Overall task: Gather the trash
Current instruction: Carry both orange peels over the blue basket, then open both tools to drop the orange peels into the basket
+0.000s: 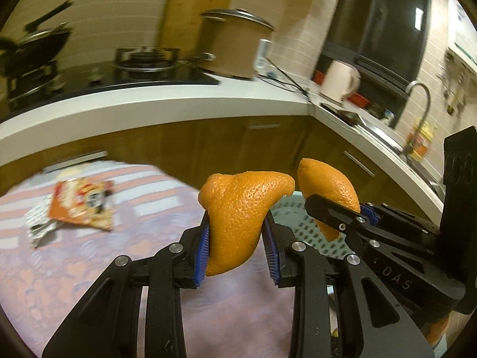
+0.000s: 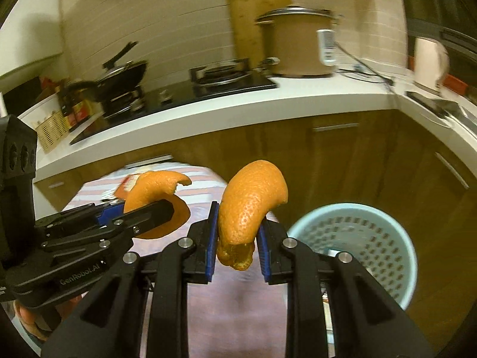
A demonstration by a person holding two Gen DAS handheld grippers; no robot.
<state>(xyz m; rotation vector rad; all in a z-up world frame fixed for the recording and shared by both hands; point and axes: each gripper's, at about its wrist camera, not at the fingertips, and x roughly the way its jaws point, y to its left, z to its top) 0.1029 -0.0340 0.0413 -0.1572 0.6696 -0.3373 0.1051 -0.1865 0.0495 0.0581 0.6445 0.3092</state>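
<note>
My left gripper [image 1: 237, 238] is clamped on a broad piece of orange peel [image 1: 238, 217]. The peel stands upright between the blue pads [image 1: 202, 253], both pressing its sides; its wide top flares out above the fingertips and its lower tip hangs down between the fingers. Jaws partly closed, only as far as the peel's thickness allows.

My right gripper [image 2: 237, 238] grips a second, curved peel [image 2: 250, 203]. This one is narrower. It arches up and over to the right, its ragged end dangling below the pads [image 2: 212, 238]. Jaws closer together here, pinched on the peel.

From the left camera the right gripper [image 1: 334, 214] sits just beside mine, its peel [image 1: 328, 185] showing above a black finger.

A pale blue perforated basket [image 2: 396, 268] stands on the floor to the lower right, below and beyond the right gripper. Both peels are held in the air, not in it.

A snack wrapper [image 1: 83, 203] lies on the patterned tablecloth [image 1: 89, 283] to the left, well apart from both grippers. Background is blurred; what looks like crumpled paper lies beside the wrapper.
</note>
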